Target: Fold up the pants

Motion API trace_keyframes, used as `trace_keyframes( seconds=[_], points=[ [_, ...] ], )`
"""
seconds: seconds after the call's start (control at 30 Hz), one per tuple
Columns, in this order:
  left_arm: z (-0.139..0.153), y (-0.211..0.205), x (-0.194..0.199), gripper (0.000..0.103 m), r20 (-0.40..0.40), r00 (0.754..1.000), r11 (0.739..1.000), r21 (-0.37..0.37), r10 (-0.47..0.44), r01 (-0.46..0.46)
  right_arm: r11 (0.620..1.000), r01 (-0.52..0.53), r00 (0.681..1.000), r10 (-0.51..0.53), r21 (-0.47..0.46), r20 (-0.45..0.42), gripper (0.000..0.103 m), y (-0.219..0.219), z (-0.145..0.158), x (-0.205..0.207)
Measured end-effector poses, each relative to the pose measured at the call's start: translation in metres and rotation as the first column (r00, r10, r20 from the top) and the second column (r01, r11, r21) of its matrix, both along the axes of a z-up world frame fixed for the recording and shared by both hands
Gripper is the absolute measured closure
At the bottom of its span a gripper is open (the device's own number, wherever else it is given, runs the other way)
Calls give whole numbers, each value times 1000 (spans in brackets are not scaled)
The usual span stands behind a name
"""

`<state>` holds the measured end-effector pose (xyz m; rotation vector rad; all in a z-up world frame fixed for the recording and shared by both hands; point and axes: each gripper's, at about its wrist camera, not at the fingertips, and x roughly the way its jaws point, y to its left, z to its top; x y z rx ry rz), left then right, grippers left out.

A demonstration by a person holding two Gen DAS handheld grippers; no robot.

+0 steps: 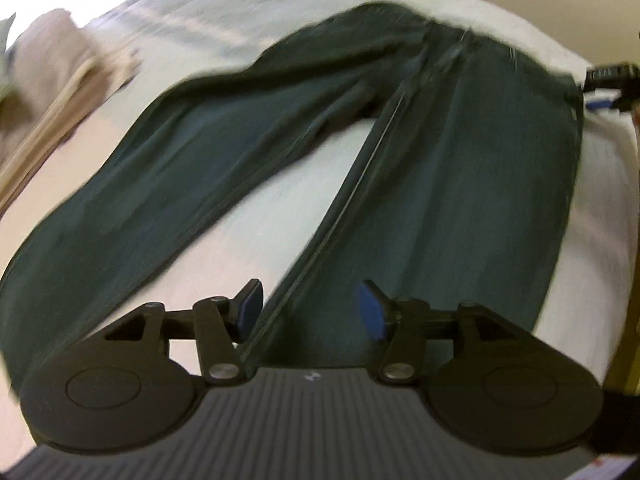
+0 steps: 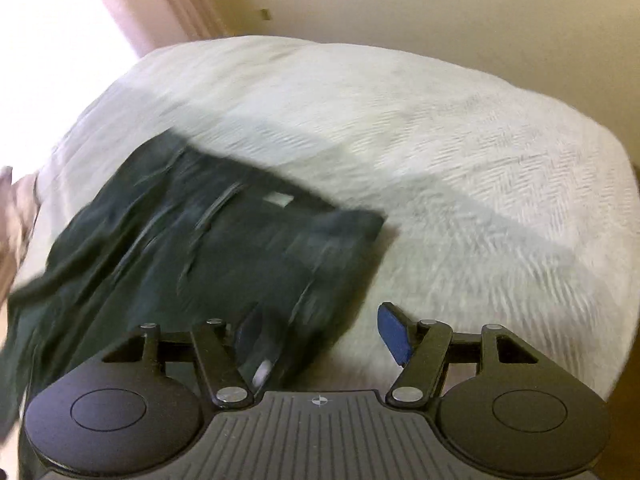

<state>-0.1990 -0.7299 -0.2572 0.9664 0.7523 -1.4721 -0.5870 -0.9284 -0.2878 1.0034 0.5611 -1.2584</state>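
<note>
Dark green pants (image 1: 440, 160) lie flat on a white bedspread (image 1: 248, 12), waist at the far end and both legs spread in a V toward the camera. My left gripper (image 1: 310, 300) is open over the inner seam of the right-hand leg, low on that leg, and the cloth lies under the blue pads (image 1: 372, 312) without being pinched. In the blurred right wrist view the waist end of the pants (image 2: 224, 248), with a small white label (image 2: 278, 199), fills the left-centre. My right gripper (image 2: 320, 320) is open over the pants' near corner, one finger above cloth and the other above the bedspread (image 2: 440, 140).
Folded beige clothes (image 1: 52, 80) are piled at the bed's left side and show at the left edge (image 2: 16, 208) of the right wrist view. A black piece of hardware (image 1: 612, 78) sits by the waistband at the far right. A cream wall (image 2: 400, 0) rises beyond the bed.
</note>
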Motion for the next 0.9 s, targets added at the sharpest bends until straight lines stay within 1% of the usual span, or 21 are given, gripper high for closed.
trace_keyframes(
  seconds=[0.03,0.07,0.1,0.13,0.23,0.27,0.3,0.33,0.37,0.4,0.43,0.47,0.5,0.57,0.63,0.7,0.77,0.83,0.9],
  points=[
    [-3,-18,-12,55,-15,1000,1000,-5,-1,1,1000,-8,1000,7,10,10,47,-10,-5,-3],
    [-6,-40,-24,55,-35,999,1000,-6,-2,2,999,-24,1000,23,25,14,59,-17,-9,-4],
    [-9,-57,-33,55,-43,999,1000,-6,-4,4,998,-56,998,56,36,7,103,-24,-10,-6],
    [-11,-74,-43,55,-45,999,1000,-6,-12,11,996,-81,997,82,42,-16,103,-28,-9,-8],
    [-11,-115,-61,55,-41,998,999,-14,-53,52,992,-117,993,118,54,-14,102,-33,-4,-16],
    [-11,-125,-63,54,-37,997,998,-15,-66,65,992,-113,993,114,60,-12,102,-34,-4,-18],
    [-11,-136,-64,54,-32,997,997,-16,-75,75,992,-105,994,106,71,-1,98,-35,-5,-19],
    [-11,-147,-63,54,-26,996,996,-19,-82,81,992,-98,995,99,80,-7,87,-35,-3,-18],
    [-11,-160,-62,54,-20,996,996,-23,-87,86,993,-95,994,98,70,-40,75,-35,3,-16],
    [-11,-170,-59,54,-14,996,996,-25,-91,91,994,-103,989,106,36,-107,64,-34,14,-12],
    [-12,-179,-54,54,-4,996,995,-30,-90,90,993,-113,979,109,-16,-175,61,-34,25,-6],
    [-14,-191,-48,54,6,996,996,-36,-84,84,990,-131,969,115,-60,-221,61,-34,34,-2],
    [-15,-204,-42,54,10,997,996,-42,-78,78,982,-162,963,136,-97,-234,60,-39,41,2],
    [-17,-227,-31,53,0,998,997,-55,-60,60,956,-256,952,223,-142,-209,58,-58,51,14],
    [-22,-256,-21,50,2,999,996,-71,-51,51,916,-365,924,334,-168,-183,55,-87,52,35],
    [-28,-280,-11,49,11,999,995,-81,-49,50,871,-458,887,437,-176,-145,53,-119,47,61],
    [-37,-306,-7,49,15,997,995,-75,-71,72,811,-557,830,545,-176,-115,52,-154,37,92],
    [-47,-325,-4,49,16,994,992,-69,-108,109,743,-644,765,629,-181,-136,50,-190,23,125],
    [-62,-343,-2,51,-11,990,989,-44,-139,139,695,-695,718,685,-185,-125,50,-227,7,153]
  ],
)
